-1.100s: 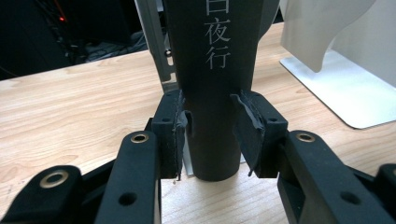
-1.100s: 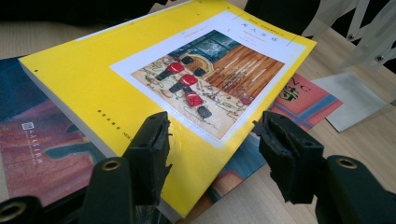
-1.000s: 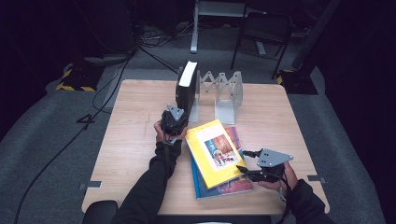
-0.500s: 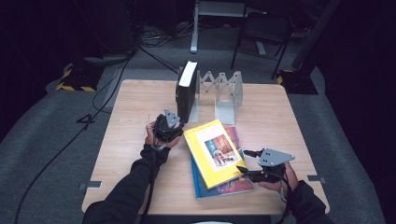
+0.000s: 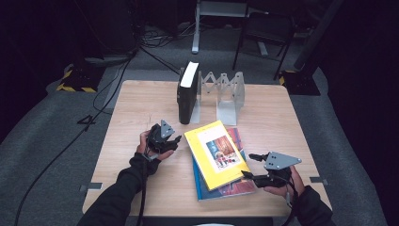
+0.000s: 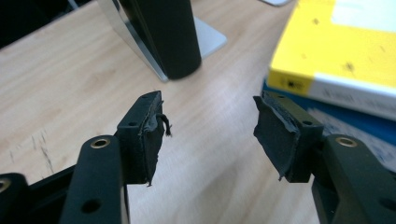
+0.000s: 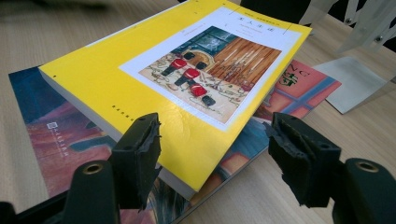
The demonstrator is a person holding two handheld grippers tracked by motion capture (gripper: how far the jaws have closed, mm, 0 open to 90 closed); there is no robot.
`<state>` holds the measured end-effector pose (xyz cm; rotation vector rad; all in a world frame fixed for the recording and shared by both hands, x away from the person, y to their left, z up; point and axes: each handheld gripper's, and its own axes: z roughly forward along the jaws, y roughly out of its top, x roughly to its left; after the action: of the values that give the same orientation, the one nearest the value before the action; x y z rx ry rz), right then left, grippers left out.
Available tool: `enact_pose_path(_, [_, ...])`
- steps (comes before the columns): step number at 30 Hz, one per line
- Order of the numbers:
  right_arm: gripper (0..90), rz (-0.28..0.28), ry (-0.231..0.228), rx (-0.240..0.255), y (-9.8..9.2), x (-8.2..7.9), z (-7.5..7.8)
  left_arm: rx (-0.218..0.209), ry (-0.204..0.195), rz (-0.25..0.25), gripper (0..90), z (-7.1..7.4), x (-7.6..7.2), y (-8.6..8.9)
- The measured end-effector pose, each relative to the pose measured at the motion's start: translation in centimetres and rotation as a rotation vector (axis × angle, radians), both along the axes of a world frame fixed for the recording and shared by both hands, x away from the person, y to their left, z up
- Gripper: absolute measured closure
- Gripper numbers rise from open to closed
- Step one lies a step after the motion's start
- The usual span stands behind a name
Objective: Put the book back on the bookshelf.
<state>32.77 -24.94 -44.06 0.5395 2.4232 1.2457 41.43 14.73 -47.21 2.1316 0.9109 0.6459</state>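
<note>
Two books lie stacked on our wooden table [image 5: 136,113]: a thick yellow paperback [image 5: 215,153] with a picture on its cover, askew on a thinner, glossy blue-and-red book [image 5: 234,188]. Behind them a black book [image 5: 187,92] stands upright against a pale metal accordion book rack [image 5: 225,92] that folds in zigzags. Our left tongs [image 5: 173,142] hover over bare wood between the black book and the stack, their torn foam pads [image 6: 152,135] apart, having just been opening with nothing between them. Our right tongs [image 5: 248,165] sit at the yellow paperback's near corner, jaws also just widening, one pad over the cover and one off its edge, gripping nothing. The lower book's title is mostly covered, and its small print is too blurred to read.
</note>
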Motion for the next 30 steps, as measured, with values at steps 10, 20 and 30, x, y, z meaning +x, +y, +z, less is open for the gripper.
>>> enact_pose_path(10, [34.6, 0.039, 0.043, 0.001, 0.0, -0.8, -0.3, 0.072, 0.056, -0.158, 38.2, -1.4, -3.3, 0.0])
enact_pose_path(20, [35.5, 0.066, 0.089, -0.006, 0.0, -1.6, -0.6, 0.05, 0.149, -0.264, 32.4, -2.0, -5.3, -0.6])
enact_pose_path(30, [36.3, 0.054, 0.15, -0.017, -0.4, -1.8, -0.6, 0.025, 0.189, -0.326, 31.1, -2.7, -6.2, -1.0])
